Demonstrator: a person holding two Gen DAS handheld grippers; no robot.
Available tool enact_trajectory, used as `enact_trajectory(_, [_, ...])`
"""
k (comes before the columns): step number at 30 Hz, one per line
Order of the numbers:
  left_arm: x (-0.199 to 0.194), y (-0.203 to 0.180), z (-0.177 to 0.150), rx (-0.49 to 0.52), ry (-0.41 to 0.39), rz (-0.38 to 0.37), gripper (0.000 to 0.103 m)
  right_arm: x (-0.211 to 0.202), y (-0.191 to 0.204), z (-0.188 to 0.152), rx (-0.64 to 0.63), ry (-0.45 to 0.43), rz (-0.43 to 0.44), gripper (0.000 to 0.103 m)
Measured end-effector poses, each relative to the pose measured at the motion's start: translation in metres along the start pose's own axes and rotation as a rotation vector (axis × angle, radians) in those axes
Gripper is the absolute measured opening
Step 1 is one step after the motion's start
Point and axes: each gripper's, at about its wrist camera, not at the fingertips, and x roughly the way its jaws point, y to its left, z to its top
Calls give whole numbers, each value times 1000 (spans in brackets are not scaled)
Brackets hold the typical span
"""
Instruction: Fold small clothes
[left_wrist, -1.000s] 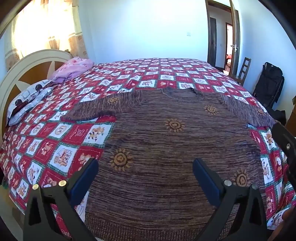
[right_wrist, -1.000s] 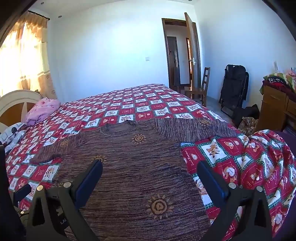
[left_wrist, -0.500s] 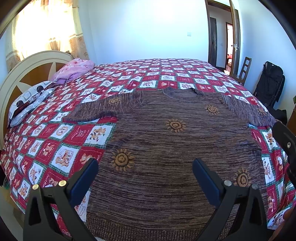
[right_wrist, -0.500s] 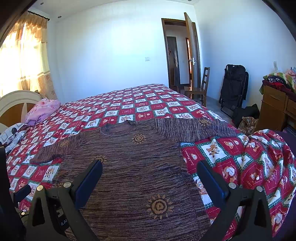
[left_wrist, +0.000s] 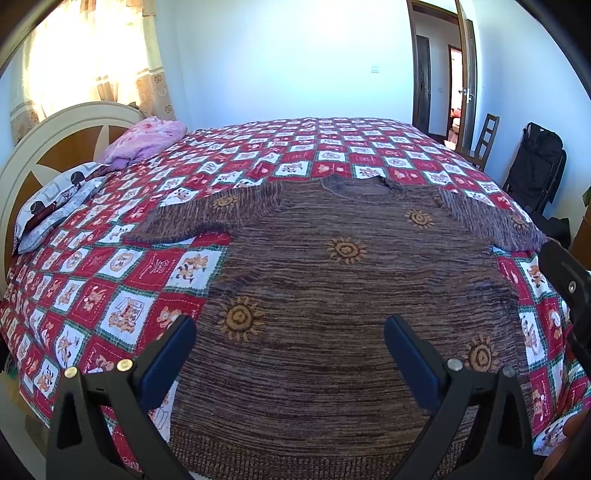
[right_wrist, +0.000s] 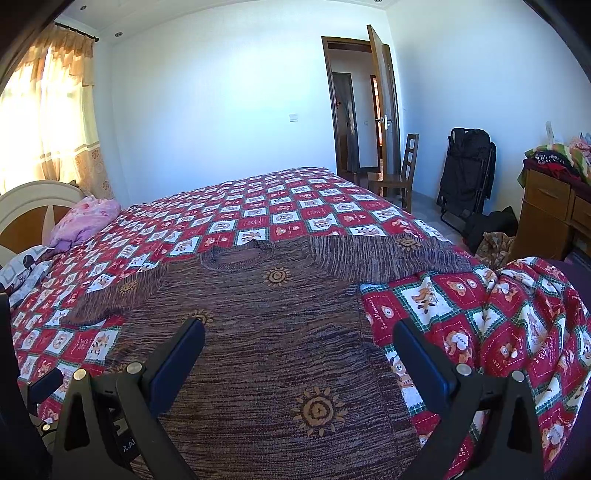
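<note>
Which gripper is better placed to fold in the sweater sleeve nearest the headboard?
Left. The left gripper is open over the sweater hem on that sleeve side; the right gripper sits toward the opposite edge.

Sweater (left_wrist: 332, 295) hem cut off by bottom edge, both views.

the sweater (left_wrist: 343, 295) lies flat on the bed (left_wrist: 295, 147), its hem at the near edge, its neck toward the far side and a sleeve stretched out to each side. left of the sweater, pillows (left_wrist: 59, 199) rest against the headboard (left_wrist: 48, 136). right of the sweater, off the bed, a chair (right_wrist: 402, 173) stands by the door (right_wrist: 384, 110), with a dresser (right_wrist: 554, 210) nearer.
</note>
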Motion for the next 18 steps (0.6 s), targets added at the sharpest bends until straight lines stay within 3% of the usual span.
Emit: enact_trajectory(18, [3,-3,0,4,7,-17,103,6,-4,-1,11,19,-3,102])
